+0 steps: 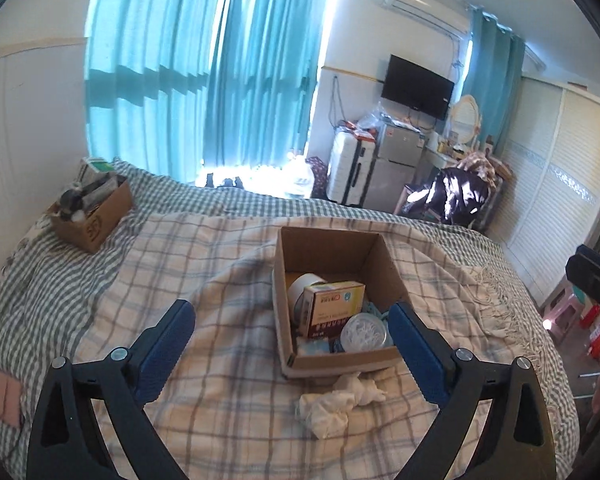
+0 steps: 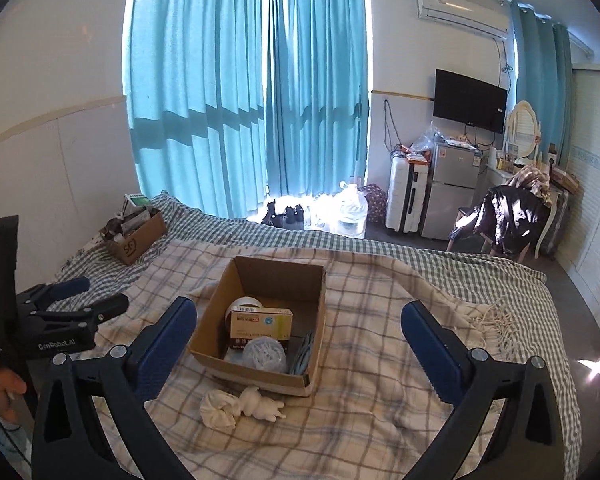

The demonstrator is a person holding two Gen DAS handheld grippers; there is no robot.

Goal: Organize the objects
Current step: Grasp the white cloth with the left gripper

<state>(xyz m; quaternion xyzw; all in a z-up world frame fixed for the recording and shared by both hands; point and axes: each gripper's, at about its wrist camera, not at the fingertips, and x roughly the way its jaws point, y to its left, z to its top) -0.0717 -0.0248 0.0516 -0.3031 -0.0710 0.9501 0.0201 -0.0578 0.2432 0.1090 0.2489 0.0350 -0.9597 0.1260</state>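
Note:
An open cardboard box (image 1: 324, 248) (image 2: 260, 378) sits on the plaid blanket. It holds a tape roll (image 1: 302, 286), a small medicine carton (image 1: 332, 310) (image 2: 260, 326), a round clear tub (image 1: 366, 334) (image 2: 265, 354) and a blue item (image 2: 304, 354). A crumpled white cloth (image 1: 332, 402) (image 2: 240, 404) lies on the blanket in front of the box. My left gripper (image 1: 292, 320) is open and empty, above the box's near left side; it also shows in the right wrist view (image 2: 92, 292). My right gripper (image 2: 300, 318) is open and empty above the box.
A second cardboard box (image 1: 94, 210) (image 2: 138, 236) full of items sits at the bed's far left. Beyond the bed (image 2: 440, 264) are teal curtains, a suitcase, a small fridge (image 2: 454, 196) and a chair with a dark jacket (image 2: 504, 216).

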